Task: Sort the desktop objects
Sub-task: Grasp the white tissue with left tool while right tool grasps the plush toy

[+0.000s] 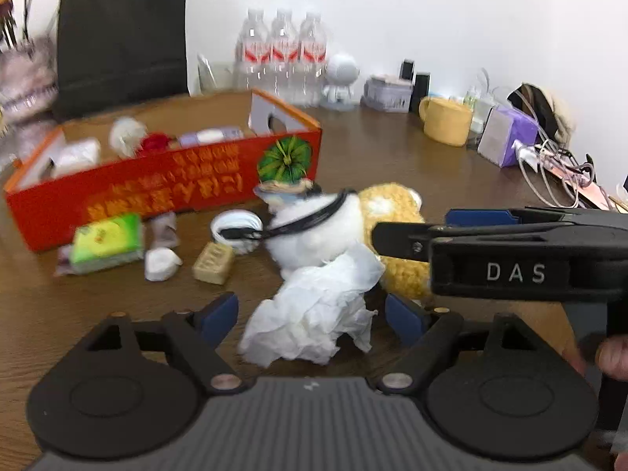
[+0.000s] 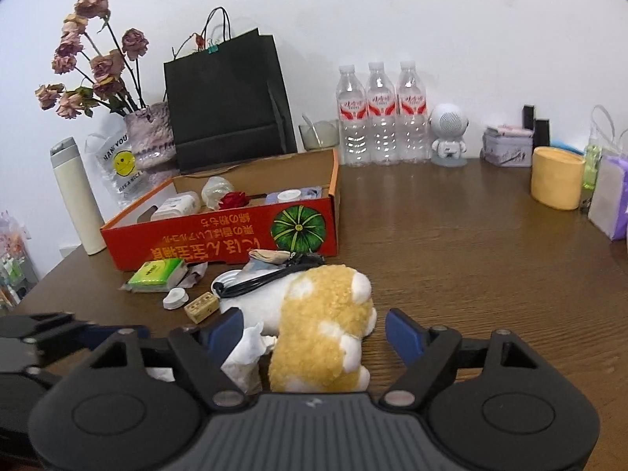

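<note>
A brown wood-grain desk [image 2: 451,243] runs back to a plain white wall, with three water bottles [image 2: 380,114], a black paper bag [image 2: 227,106] and a vase of dried roses [image 2: 98,62] lined along the rear. My left gripper [image 1: 312,310] has its blue-padded fingers spread wide on either side of a crumpled white tissue [image 1: 314,310], which lies on the desk between them without either pad touching it; I judge this is the lineup for a pinch. My right gripper [image 2: 314,331] is likewise parted, straddling the yellow-and-white plush toy [image 2: 325,329] lying just beside that tissue, so each hand seems to have claimed its own item. A black cable [image 2: 267,278] lies draped over the plush's white end. The red cardboard box [image 2: 219,231], its top open, sits just behind the clutter and already holds a few small things, which is why I take it as the sorting destination. Loose on the desk in front of it are a green tissue pack [image 2: 157,272], a white cap [image 2: 175,298] and a small tan block [image 2: 202,306]. Readable writing is scarce: "DAS" on the side of my right gripper seen from the left camera, yellow Japanese lettering upside down on the box beside a printed green pumpkin, and a smiley bag [image 2: 117,165] with words too small to trust.
</note>
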